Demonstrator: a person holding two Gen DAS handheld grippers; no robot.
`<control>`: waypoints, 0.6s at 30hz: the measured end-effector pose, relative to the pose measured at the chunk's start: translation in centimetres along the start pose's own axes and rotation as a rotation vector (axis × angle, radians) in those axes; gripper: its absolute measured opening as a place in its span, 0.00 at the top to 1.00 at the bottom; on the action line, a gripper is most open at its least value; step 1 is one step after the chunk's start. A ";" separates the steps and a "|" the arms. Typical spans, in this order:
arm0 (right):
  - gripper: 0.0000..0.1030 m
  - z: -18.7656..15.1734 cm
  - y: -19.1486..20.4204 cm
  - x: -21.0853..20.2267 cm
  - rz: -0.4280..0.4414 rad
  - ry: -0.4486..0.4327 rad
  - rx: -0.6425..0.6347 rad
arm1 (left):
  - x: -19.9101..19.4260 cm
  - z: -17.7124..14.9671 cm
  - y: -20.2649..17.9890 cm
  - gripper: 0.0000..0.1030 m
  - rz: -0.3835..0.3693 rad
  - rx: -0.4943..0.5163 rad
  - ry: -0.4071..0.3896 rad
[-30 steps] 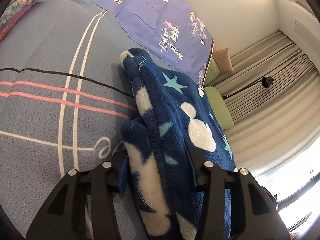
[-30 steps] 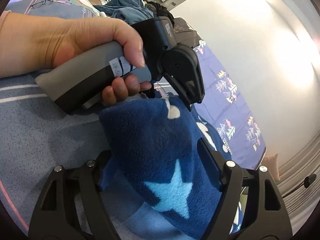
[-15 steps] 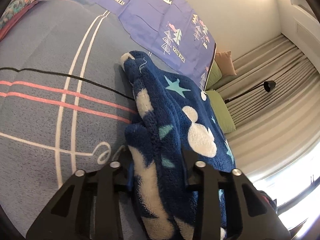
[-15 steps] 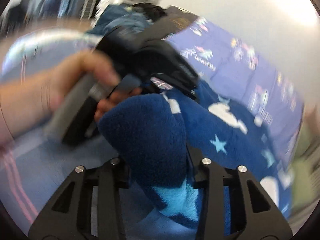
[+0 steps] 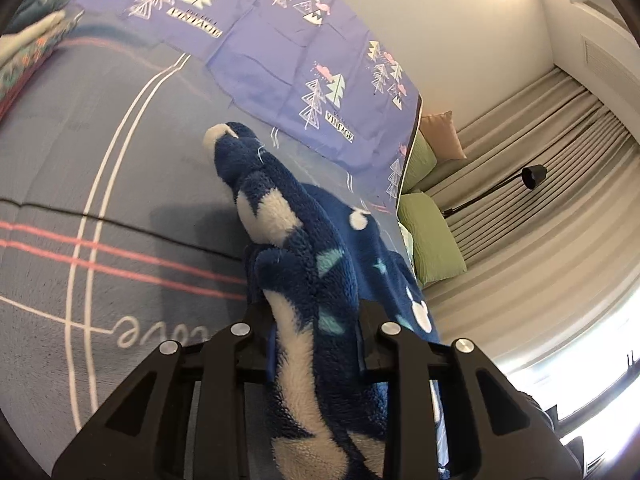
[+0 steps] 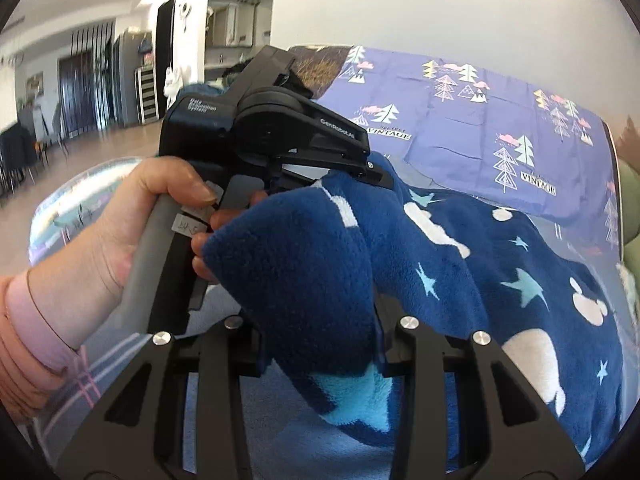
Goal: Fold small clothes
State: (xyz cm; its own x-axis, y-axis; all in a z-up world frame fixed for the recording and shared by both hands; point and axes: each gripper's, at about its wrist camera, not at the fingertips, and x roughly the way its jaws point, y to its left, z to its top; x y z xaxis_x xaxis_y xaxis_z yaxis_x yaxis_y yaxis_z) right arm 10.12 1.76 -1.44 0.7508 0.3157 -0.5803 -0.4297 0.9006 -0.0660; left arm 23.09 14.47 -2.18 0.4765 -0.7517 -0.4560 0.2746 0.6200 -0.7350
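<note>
A dark blue fleece garment (image 5: 304,264) with white shapes and pale blue stars lies bunched on the grey bed cover (image 5: 80,184). My left gripper (image 5: 316,336) is shut on a thick fold of it and holds that edge raised. My right gripper (image 6: 320,340) is shut on another fold of the same garment (image 6: 480,264). The right wrist view also shows the left gripper's body (image 6: 264,128) in a hand (image 6: 132,220), close over the fleece.
A purple sheet (image 5: 280,40) with tree prints lies across the far side of the bed. Green cushions (image 5: 432,232), a black lamp (image 5: 532,176) and beige curtains stand at the right. A folded floral cloth (image 5: 24,56) lies at the far left.
Both grippers closed tighter on the fleece and lifted it. The right gripper swung, so the room behind the left gripper now shows. The garment's far end trails lower on the bed.
</note>
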 end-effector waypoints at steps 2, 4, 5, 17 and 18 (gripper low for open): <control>0.65 0.1 -0.8 -0.9 0.011 -0.018 0.027 | -0.1 0.1 -1.2 0.74 0.005 0.012 -0.004; 0.65 0.4 -1.3 -1.9 0.014 -0.040 0.042 | 0.0 0.4 -2.7 0.74 0.012 0.033 -0.001; 0.65 0.4 -1.6 -2.3 0.013 -0.050 0.046 | 0.2 0.6 -3.7 0.74 0.021 0.050 0.001; 0.65 -0.7 -9.1 -8.3 0.021 -0.161 0.215 | 4.0 0.3 -14.3 0.74 0.075 0.231 0.042; 0.65 -1.1 -10.0 -8.9 0.021 -0.169 0.234 | 4.6 0.0 -15.4 0.74 0.076 0.252 0.047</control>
State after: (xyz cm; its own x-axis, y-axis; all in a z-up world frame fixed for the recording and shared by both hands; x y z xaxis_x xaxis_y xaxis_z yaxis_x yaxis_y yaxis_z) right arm 7.14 -10.36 3.54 0.8243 0.3626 -0.4349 -0.3331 0.9316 0.1454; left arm 21.08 1.54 7.04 0.4662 -0.7067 -0.5322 0.4413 0.7072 -0.5524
